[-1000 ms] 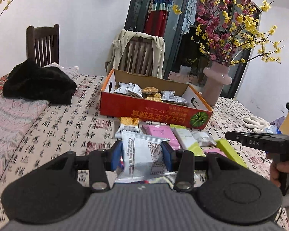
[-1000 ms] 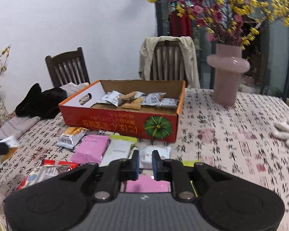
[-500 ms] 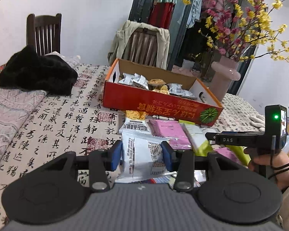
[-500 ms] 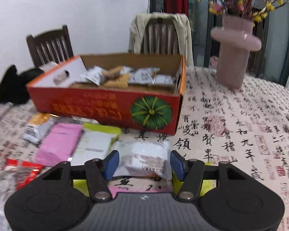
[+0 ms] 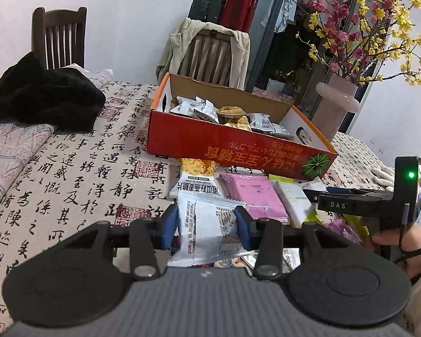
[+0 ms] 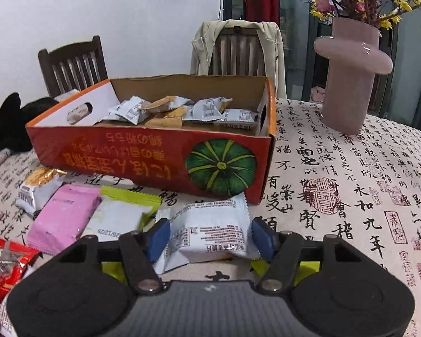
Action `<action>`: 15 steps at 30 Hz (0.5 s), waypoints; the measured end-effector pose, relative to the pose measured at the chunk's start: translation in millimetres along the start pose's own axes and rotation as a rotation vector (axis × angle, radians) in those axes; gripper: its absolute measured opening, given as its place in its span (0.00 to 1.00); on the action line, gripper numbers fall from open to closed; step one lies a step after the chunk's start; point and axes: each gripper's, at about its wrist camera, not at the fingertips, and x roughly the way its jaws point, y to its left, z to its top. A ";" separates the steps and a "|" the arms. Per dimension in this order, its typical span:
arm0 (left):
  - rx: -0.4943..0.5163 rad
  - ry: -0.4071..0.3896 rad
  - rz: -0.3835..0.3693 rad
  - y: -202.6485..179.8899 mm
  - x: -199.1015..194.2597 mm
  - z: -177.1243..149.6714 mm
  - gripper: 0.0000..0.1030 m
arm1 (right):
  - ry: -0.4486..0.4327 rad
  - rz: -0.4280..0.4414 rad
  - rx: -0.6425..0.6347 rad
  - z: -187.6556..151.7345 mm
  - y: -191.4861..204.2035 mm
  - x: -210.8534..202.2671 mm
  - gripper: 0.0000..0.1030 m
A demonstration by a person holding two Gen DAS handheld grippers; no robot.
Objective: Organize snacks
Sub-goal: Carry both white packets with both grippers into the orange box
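Note:
My left gripper (image 5: 207, 226) is shut on a white snack packet (image 5: 207, 230) and holds it above the loose snacks. A red cardboard box (image 5: 233, 146) with several wrapped snacks inside stands ahead of it. My right gripper (image 6: 210, 237) is open, its blue pads on either side of another white snack packet (image 6: 210, 229) that lies on the table just before the box (image 6: 154, 154). The right gripper also shows in the left wrist view (image 5: 317, 196), low over the snacks at the right.
A pink packet (image 6: 61, 219), a pale green packet (image 6: 118, 216), a gold-topped packet (image 6: 39, 185) and red wrappers (image 6: 5, 264) lie left of the right gripper. A pink vase (image 6: 350, 75) stands right of the box. Black clothing (image 5: 42, 95) lies far left.
My right gripper opened wide and moved forward and down around the white packet by the box. My left gripper kept its hold on its packet and moved closer to the box.

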 end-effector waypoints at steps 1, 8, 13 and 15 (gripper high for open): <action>-0.001 -0.005 0.004 0.2 -2.4 -0.2 0.43 | 0.000 0.003 -0.003 -0.3 1.2 -0.9 0.55; -0.010 -0.038 0.011 0.3 -25.3 0.3 0.43 | -0.021 -0.004 0.010 -6.1 1.9 -14.7 0.39; -0.011 -0.065 0.008 -2.8 -47.8 -2.4 0.43 | -0.157 -0.078 -0.039 -8.4 11.3 -68.9 0.39; -0.014 -0.071 0.005 -4.4 -56.2 -5.9 0.43 | -0.208 -0.110 -0.080 -12.2 17.0 -96.0 0.40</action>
